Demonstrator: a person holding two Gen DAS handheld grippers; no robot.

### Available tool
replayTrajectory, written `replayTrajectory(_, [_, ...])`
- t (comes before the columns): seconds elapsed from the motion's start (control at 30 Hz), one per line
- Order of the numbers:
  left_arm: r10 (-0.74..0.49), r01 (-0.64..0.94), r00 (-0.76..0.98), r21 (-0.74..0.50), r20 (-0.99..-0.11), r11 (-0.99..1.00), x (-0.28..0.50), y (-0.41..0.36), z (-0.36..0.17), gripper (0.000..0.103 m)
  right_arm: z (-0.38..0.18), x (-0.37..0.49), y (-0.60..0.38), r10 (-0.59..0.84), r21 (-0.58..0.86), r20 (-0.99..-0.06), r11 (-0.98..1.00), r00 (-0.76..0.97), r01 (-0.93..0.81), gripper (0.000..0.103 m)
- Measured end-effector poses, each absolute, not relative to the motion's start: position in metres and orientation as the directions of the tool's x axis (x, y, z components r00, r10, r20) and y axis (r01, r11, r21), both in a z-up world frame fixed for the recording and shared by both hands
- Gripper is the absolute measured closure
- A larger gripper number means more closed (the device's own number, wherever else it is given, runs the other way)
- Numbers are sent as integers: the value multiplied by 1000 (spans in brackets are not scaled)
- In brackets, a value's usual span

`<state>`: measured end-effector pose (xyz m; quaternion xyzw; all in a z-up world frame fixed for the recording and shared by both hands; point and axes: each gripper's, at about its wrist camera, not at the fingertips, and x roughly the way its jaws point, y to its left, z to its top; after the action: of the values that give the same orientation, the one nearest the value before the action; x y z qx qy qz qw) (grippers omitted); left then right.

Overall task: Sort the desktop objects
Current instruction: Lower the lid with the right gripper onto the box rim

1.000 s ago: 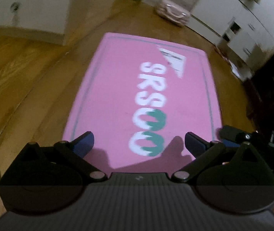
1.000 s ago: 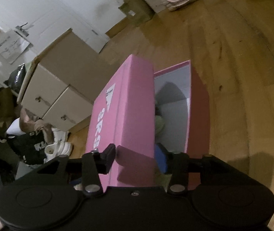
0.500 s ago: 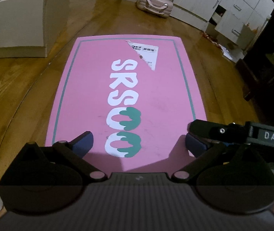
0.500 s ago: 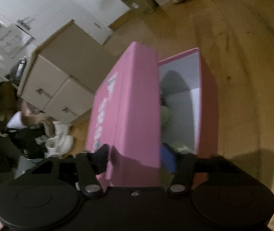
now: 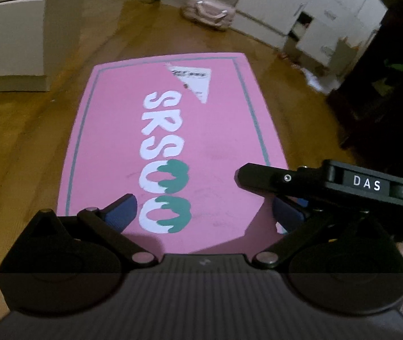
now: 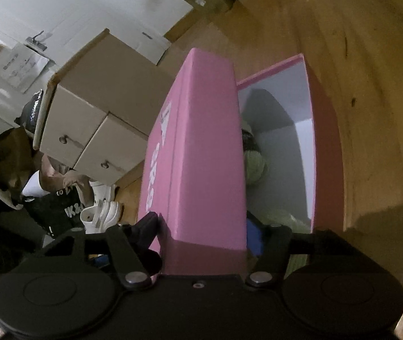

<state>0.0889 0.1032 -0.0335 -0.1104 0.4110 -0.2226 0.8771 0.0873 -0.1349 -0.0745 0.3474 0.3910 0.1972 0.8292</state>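
Pink shoebox lid (image 5: 173,141) propped over its open box (image 6: 323,153) on the wooden floor (image 5: 17,155)

Lid reads "SRSOO" in white and green. The left gripper (image 5: 204,212) is spread over its near edge; the right gripper (image 6: 201,226) straddles its side wall, jaws opening, pads loosening.

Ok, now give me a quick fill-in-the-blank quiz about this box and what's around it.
1. The box lid with the white letters is coloured ____.
2. The left gripper hovers over the lid with its jaws ____.
3. The soft items inside the box are ____.
4. The floor under the box is made of ____.

Missing words: pink; open; green; wood.
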Motion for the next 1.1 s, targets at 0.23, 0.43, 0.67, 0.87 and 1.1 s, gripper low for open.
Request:
replayTrajectory(0.23, [-510,389,524,-340,-683,856,97,64,-23,0,-67,73,-171,571,769,-454,639,684,-24,40])
replayTrajectory(0.43, [-444,399,492,-259,-749,880,104,47,-14,0,-85,71,-188,580,817,-424,576,696,18,39])
replayTrajectory(0.67, [-282,209,561,-196,-778,958,79,105,-7,0,-86,74,-191,585,818,-424,576,691,15,39])
replayTrajectory(0.87, [-247,105,528,-226,-812,968,70,144,-29,0,-87,71,-195,581,814,-432,581,690,21,39])
replayTrajectory(1.1, [-310,53,517,-331,-798,942,87,163,-61,0,-93,66,-198,563,801,-460,597,687,48,37])
